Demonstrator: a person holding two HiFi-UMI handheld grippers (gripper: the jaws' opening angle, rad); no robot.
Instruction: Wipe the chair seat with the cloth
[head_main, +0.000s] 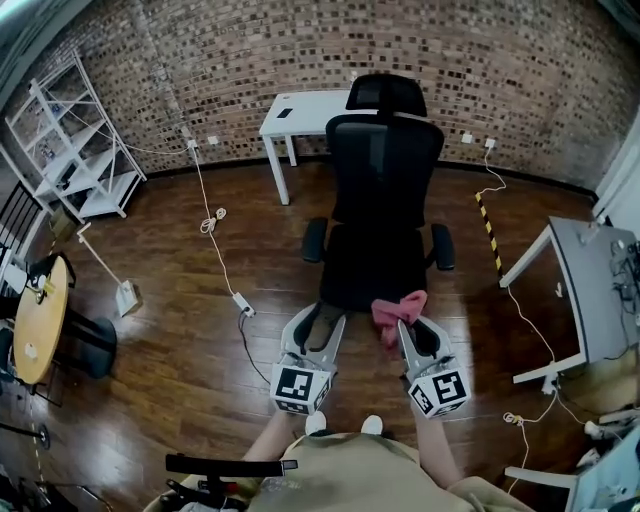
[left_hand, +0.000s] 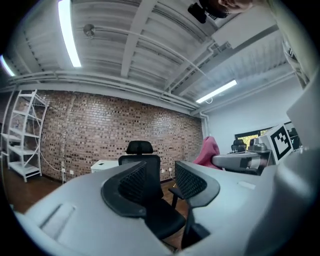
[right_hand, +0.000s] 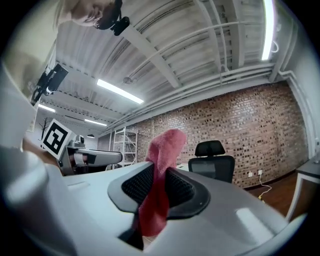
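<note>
Standing right in front of a black chair (head_main: 385, 160) on a brown wood floor (head_main: 180, 330). Holding both tongs out level, side by side, toward the near edge of the chair seat (head_main: 372, 262).

Gripping a pink cloth (head_main: 398, 310) in the right tongs (right_hand: 160, 171), pads pressed on its middle. One end of the cloth poking up past the tips, the other end hanging down under them. Up in the air by the front right corner of the seat, not spread on it. Hard to tell from above whether touching that corner.

Holding the left tongs (head_main: 320, 318) narrow, pads close together, nothing between them. Pointed at the front left corner of the seat.

Seat dark, with an armrest (head_main: 314, 240) at each side. Behind the chair, a white surface (head_main: 300, 105) against the brick wall (head_main: 500, 60). White shelves (head_main: 75, 140) in the far left corner of the room. A round wooden surface (head_main: 40, 320) low at the left, a grey surface (head_main: 600, 290) at the right. A white cord (head_main: 210, 222) lying across the floor from the wall toward the chair.
</note>
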